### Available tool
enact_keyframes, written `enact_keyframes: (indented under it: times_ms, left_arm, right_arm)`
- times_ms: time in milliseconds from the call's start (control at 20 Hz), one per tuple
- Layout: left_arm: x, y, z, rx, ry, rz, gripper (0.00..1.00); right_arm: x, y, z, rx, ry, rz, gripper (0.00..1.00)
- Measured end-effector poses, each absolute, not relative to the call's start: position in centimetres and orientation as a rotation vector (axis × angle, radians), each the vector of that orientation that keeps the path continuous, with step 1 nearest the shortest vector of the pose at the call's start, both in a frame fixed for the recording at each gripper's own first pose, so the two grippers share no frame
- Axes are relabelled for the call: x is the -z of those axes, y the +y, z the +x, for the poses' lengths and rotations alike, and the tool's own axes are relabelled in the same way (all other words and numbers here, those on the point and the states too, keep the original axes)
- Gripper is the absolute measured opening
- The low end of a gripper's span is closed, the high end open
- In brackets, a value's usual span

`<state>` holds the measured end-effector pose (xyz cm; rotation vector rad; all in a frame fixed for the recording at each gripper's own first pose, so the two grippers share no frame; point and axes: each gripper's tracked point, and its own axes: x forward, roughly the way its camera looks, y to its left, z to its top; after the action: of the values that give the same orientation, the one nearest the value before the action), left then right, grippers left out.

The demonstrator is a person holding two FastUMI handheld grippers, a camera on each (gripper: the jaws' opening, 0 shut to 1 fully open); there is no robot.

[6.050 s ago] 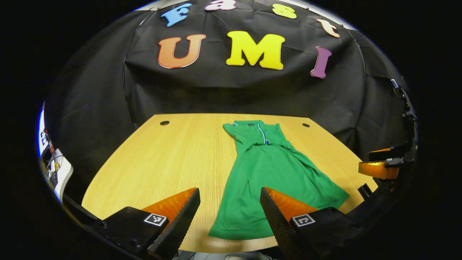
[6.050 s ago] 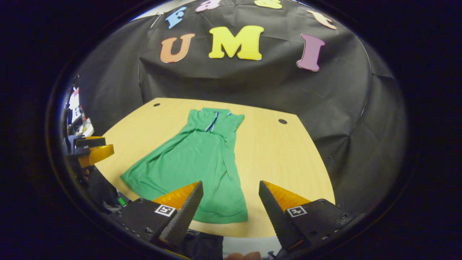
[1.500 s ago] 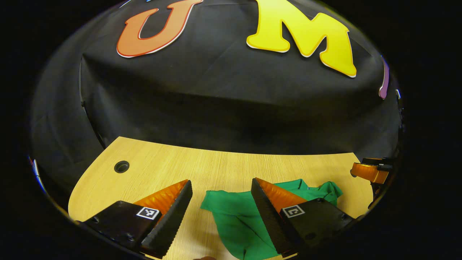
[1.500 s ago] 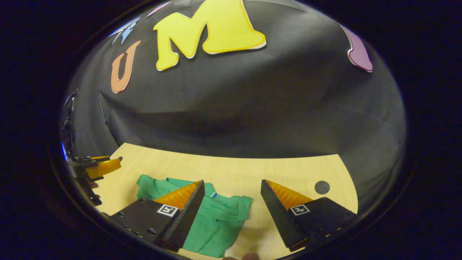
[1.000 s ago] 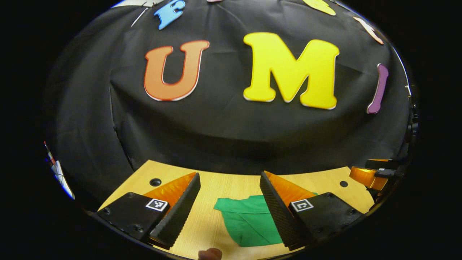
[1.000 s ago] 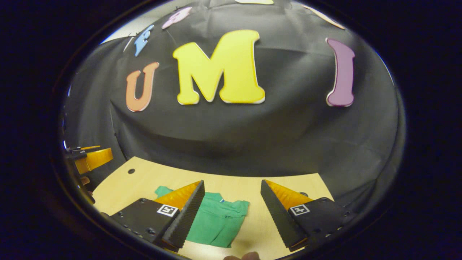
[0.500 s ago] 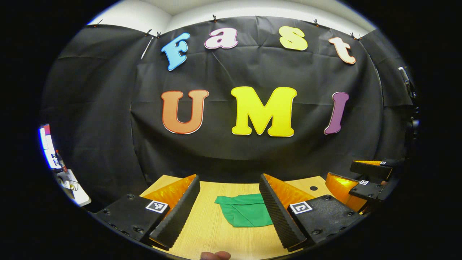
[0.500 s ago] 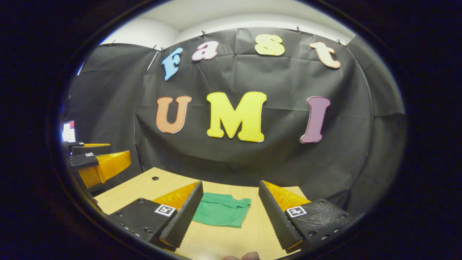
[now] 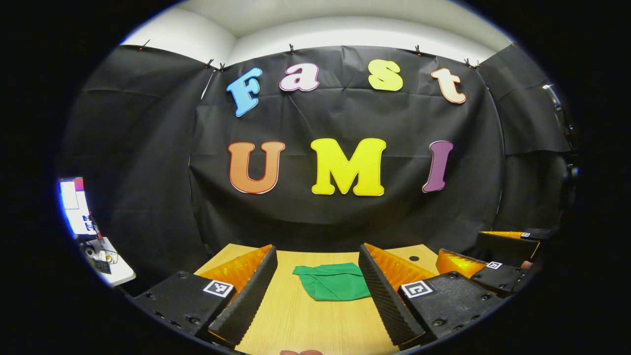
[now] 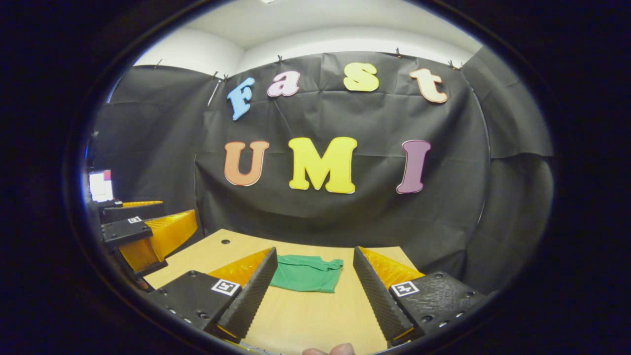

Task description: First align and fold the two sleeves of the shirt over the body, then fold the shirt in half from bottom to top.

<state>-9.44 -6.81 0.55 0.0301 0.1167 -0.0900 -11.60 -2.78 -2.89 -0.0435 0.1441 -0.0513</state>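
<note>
Green shirt [image 9: 334,281] folded into a compact bundle, lying flat on the wooden counter [image 9: 305,320], toward its far edge. Left gripper [image 9: 315,301] raised short of the shirt, fingers [image 9: 246,301] spread wide, holding nothing. Right gripper [image 10: 310,296] likewise short of the shirt, fingers [image 10: 246,298] wide apart, empty, clear of the cloth.

The left tongs [image 9: 315,288] are showing two wedge-shaped fingers with ribbed inner faces, each mounted on a black block bearing a small square black-and-white marker and round screws. The right tongs [image 10: 311,286] are showing the same build: serrated inner faces, textured black blocks, a square marker on each, and screw heads along the edges. A fingertip is peeking in at the bottom edge.
</note>
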Motion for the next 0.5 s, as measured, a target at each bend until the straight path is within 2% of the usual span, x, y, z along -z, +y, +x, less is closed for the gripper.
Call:
enact_keyframes:
  times_ms: [500]
  left_arm:
    - [0.4,-3.5,-11.1,0.006,0.144,0.002,1.00]
  right_arm:
    - [3.1,-2.0,-12.6,0.041,0.149,-0.084,0.95]
